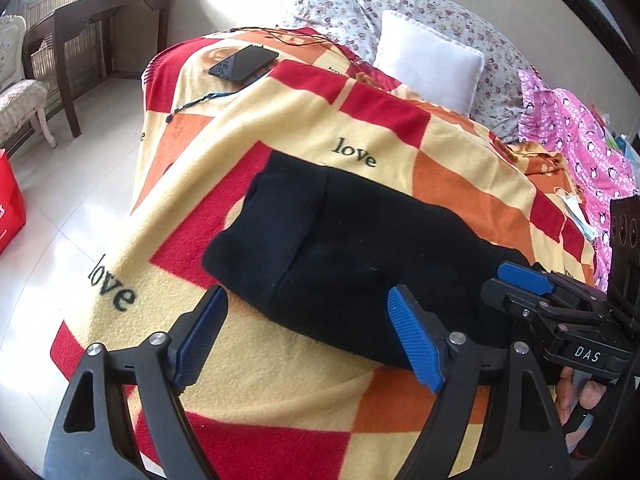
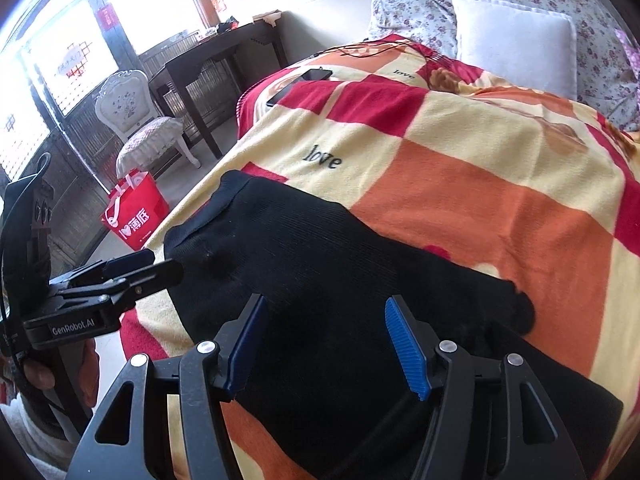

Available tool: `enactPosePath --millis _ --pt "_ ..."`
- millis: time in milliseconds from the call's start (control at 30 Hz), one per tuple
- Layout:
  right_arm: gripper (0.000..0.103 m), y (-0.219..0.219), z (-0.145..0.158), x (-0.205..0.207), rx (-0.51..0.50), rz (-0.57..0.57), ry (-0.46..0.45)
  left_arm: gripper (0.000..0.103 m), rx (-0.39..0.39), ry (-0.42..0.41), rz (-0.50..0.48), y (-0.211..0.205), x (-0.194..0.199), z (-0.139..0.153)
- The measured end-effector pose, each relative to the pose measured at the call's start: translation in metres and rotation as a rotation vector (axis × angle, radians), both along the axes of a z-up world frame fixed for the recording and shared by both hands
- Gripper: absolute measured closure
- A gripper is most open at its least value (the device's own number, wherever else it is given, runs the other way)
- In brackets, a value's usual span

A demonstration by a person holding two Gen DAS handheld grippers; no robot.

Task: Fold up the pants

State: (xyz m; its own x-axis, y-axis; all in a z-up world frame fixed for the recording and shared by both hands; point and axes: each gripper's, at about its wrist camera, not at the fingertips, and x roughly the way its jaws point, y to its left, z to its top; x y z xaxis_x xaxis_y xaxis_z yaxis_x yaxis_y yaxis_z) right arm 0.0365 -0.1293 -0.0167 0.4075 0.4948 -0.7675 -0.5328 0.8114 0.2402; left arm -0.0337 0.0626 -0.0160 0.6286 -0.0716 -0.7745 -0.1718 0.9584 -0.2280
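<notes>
Black pants (image 1: 340, 248) lie folded in a thick bundle on the checked "love" blanket (image 1: 280, 380); they also show in the right wrist view (image 2: 340, 280). My left gripper (image 1: 308, 332) is open, its blue pads either side of the bundle's near edge, holding nothing. My right gripper (image 2: 326, 344) is open just above the black cloth, holding nothing. The right gripper also shows at the right of the left wrist view (image 1: 508, 280), at the bundle's right end. The left gripper shows at the left of the right wrist view (image 2: 160, 264), at the bundle's left corner.
A phone (image 1: 244, 62) and cables (image 1: 296, 38) lie at the blanket's far end. A white pillow (image 1: 428, 64) and floral pillows (image 1: 440, 4) are behind. Pink cloth (image 1: 576, 128) and a face mask (image 1: 576, 208) are right. A red bag (image 2: 136, 216), chair (image 2: 140, 120) and dark table (image 2: 216, 60) stand on the floor left.
</notes>
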Motion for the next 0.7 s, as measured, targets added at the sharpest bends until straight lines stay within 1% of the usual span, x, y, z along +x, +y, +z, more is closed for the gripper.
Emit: enactPosePath --millis 300,467,533,700 --pt "0.039 0.031 -0.001 0.012 -0.031 0.053 -0.004 0.021 -0.035 0.018 0.024 0.013 -0.002 -0.008" --pt "0.039 0.043 -0.002 0.022 -0.050 0.064 -0.009 0.021 -0.097 0.021 0.052 0.027 -0.005 -0.013" --pt "0.039 0.047 -0.002 0.025 -0.058 0.067 -0.014 0.021 -0.110 0.026 0.065 0.031 -0.005 -0.016" --pt "0.038 0.047 -0.002 0.032 -0.041 0.062 -0.010 0.020 -0.148 0.038 0.072 0.034 -0.001 -0.021"
